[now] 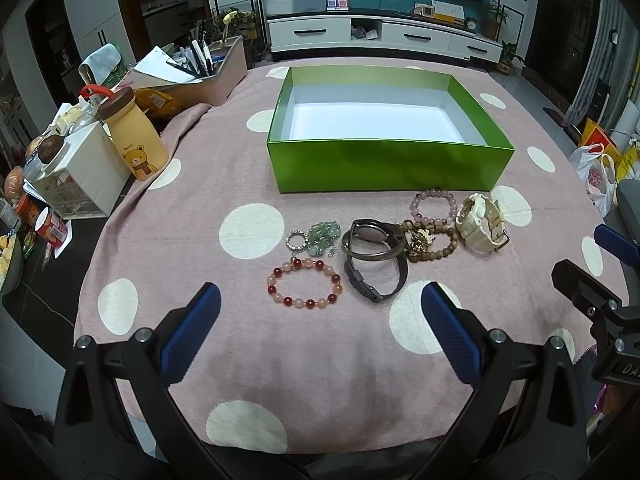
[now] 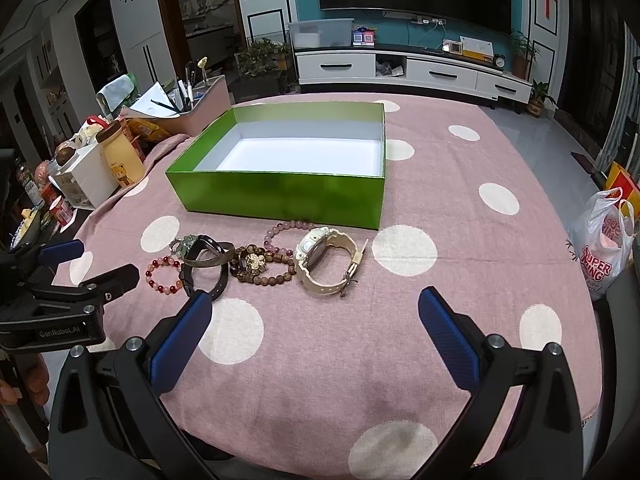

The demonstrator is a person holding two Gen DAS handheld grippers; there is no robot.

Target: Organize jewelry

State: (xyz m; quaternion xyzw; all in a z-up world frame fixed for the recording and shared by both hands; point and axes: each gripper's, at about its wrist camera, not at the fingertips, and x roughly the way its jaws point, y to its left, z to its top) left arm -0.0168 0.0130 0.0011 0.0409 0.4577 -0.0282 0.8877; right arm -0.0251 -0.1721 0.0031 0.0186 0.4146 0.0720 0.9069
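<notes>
We judge the task barely begun: the green box [image 1: 390, 162] sits on the bench [image 1: 320, 380] with its white floor bare, and every piece of jewelry lies outside it, in a loose row just in front of its near wall.

Taking the box as our landmark, the cream watch [image 2: 326, 262] lies in front of its near right corner, with the pink bead bracelet [image 1: 434, 206] closest to the near wall. The wooden bead bracelet [image 1: 430, 242] with a gold ornament is just left of the watch, touching or overlapping the dark watch [image 1: 374, 260] and its looped band. Farther left sit the green stone piece [image 1: 324, 236] and a small sparkly ring [image 1: 296, 240], and the red and peach bead bracelet [image 1: 304, 284] lies farthest from the box.

The cream watch stands on its edge with the strap curled; its long axis runs roughly along the near wall, the dial facing left and the buckle end pointing right. The box's long axis runs side to side.

Our left hand-held gripper [image 1: 320, 332] hangs with its fingers spread wide and nothing between them, short of the red and peach bracelet. Our right hand-held gripper [image 2: 316, 336] is likewise spread and empty, nearest the cream watch. All the moving is left to do.
</notes>
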